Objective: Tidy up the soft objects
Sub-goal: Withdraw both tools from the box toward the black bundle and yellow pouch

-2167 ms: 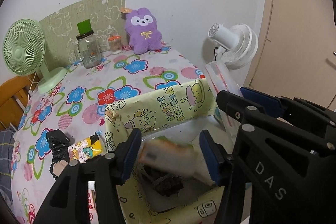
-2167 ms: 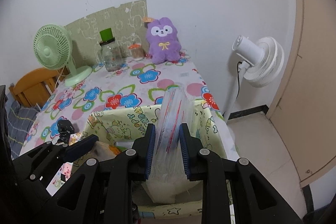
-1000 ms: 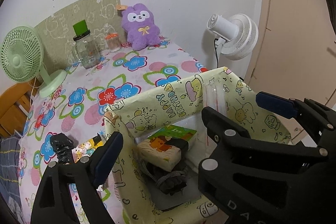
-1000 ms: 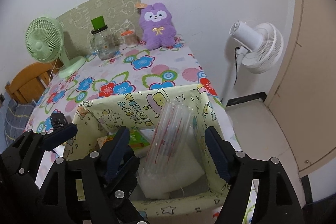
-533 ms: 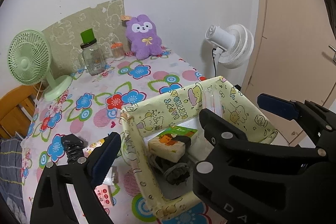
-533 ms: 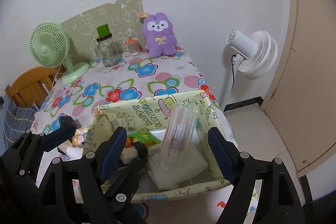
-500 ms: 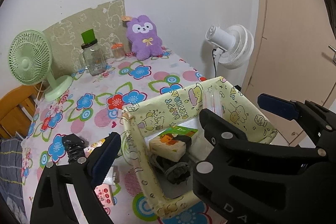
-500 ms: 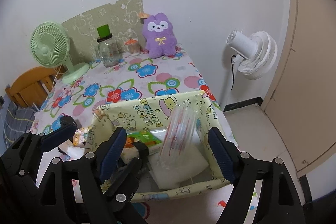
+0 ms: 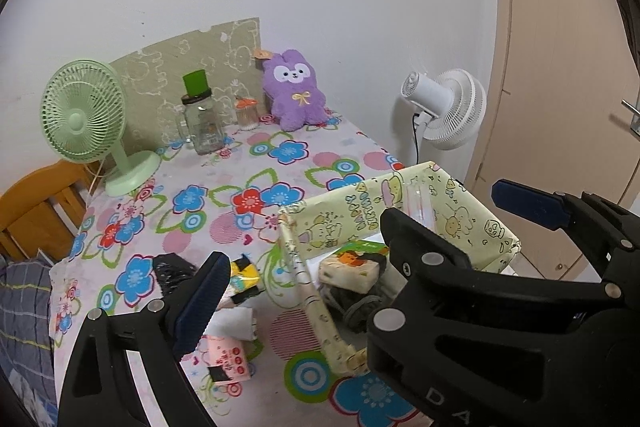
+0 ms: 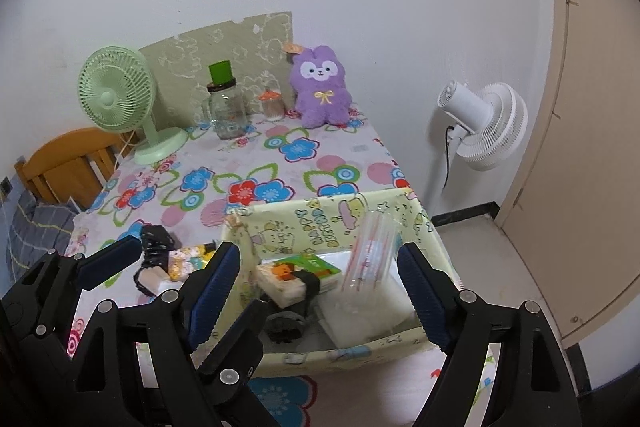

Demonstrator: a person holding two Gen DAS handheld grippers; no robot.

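Both packs have just been let go. The yellow cartoon-print fabric bin (image 10: 320, 223), soft-walled and boxy, now holds the clear crinkly plastic pack (image 10: 368, 251) leaning at its 3 o'clock side and the squashy tissue pack (image 10: 284, 281) at 9 o'clock. The right hand-held gripper (image 10: 320, 291) has just been opening and holds nothing; the left hand-held gripper (image 9: 360, 239) gapes empty too. Small soft packets (image 9: 240, 279) remain on the floral surface (image 9: 240, 163), at the bin's 9 o'clock, probably next.

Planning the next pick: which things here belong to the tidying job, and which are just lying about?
Job:
yellow cartoon-print fabric box
tissue pack inside it
clear plastic bag stack
black bundle on the table
purple plush bunny

Lying about:
green desk fan
glass jar
white floor fan
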